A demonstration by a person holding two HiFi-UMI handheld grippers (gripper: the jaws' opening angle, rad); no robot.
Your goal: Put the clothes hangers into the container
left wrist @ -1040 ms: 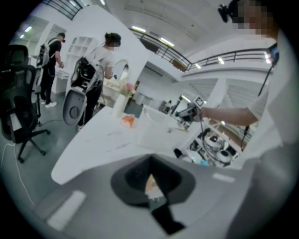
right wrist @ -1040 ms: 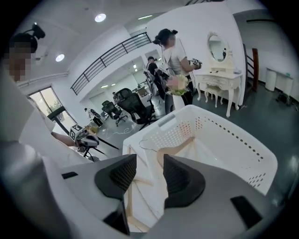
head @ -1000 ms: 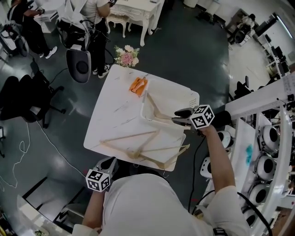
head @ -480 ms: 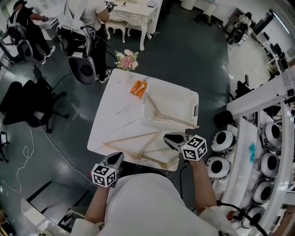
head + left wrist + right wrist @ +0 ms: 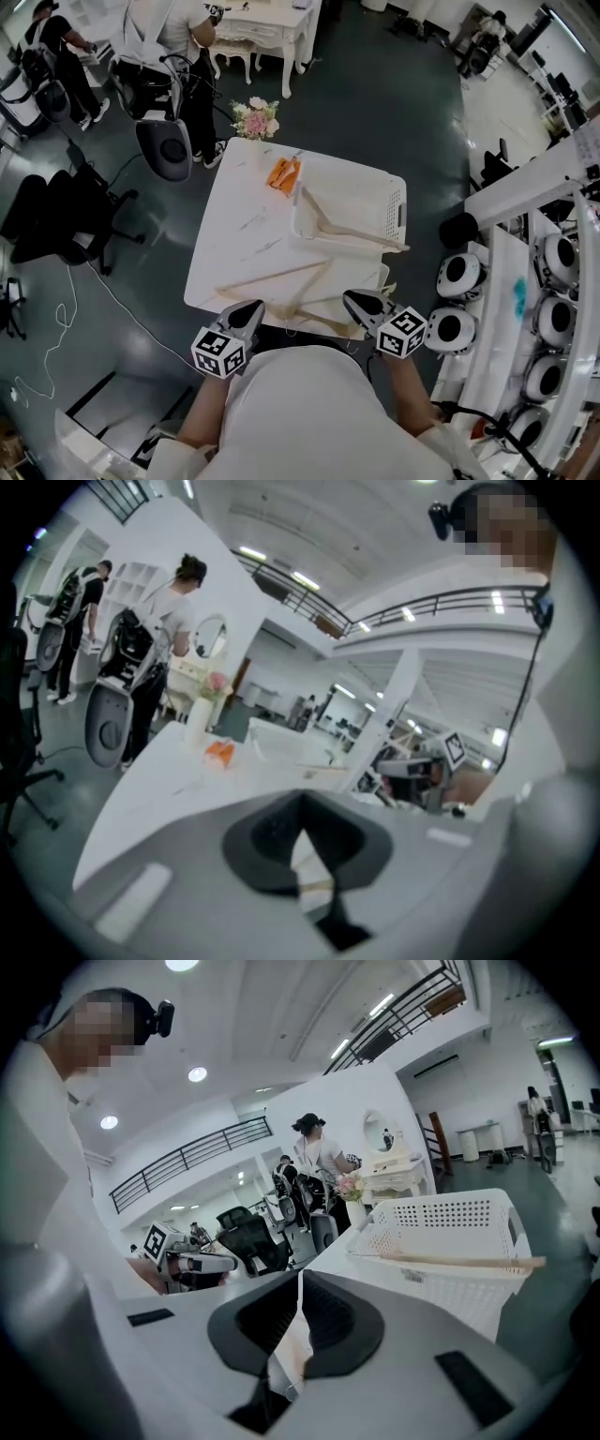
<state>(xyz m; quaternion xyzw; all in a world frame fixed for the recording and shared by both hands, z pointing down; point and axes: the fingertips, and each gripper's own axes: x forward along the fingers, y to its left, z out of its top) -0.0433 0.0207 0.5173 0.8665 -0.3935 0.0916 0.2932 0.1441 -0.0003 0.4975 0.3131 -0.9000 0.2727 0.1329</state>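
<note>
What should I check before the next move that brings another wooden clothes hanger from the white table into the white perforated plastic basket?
1. Wooden clothes hangers waiting on white table: ok, several lie near its front edge.
2. White perforated plastic basket has room: ok, only one wooden hanger inside, its end over the rim.
3. Right gripper ready to grasp: not ok, jaws have just been closing, now together, nothing seen between.
4. Left gripper ready: not ok, jaws together, empty.
5. Small orange object out of the path: ok.
</note>
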